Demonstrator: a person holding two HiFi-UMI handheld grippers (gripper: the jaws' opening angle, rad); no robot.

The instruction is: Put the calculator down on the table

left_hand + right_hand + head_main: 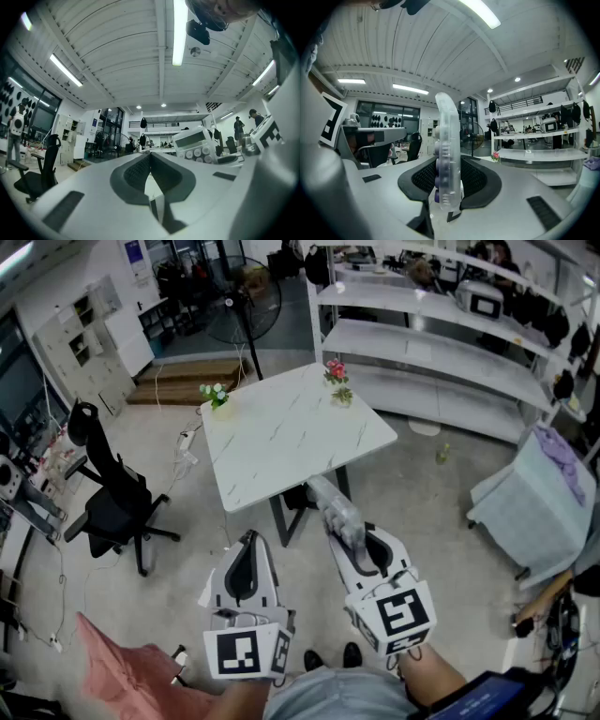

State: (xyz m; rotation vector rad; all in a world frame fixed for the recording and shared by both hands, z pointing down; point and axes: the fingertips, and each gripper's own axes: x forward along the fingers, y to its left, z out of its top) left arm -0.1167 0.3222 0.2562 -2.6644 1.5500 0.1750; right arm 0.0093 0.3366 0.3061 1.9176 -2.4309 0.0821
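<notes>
My right gripper (359,545) is shut on a pale, translucent calculator (335,508), which sticks out forward from the jaws. It hangs in the air just short of the near edge of the white marble table (281,442). In the right gripper view the calculator (447,150) stands edge-on between the dark pads (474,180), keys facing left. My left gripper (247,554) is beside it on the left, shut with nothing in it; in the left gripper view its pads (136,172) meet at the tip. That view also shows the calculator (193,143) face-on at the right.
Two small flower pots stand on the table, one at the far left corner (217,395), one at the far right corner (337,381). A black office chair (111,498) is on the left, white shelving (441,352) behind, a fan (242,307), a covered cart (534,502) at right.
</notes>
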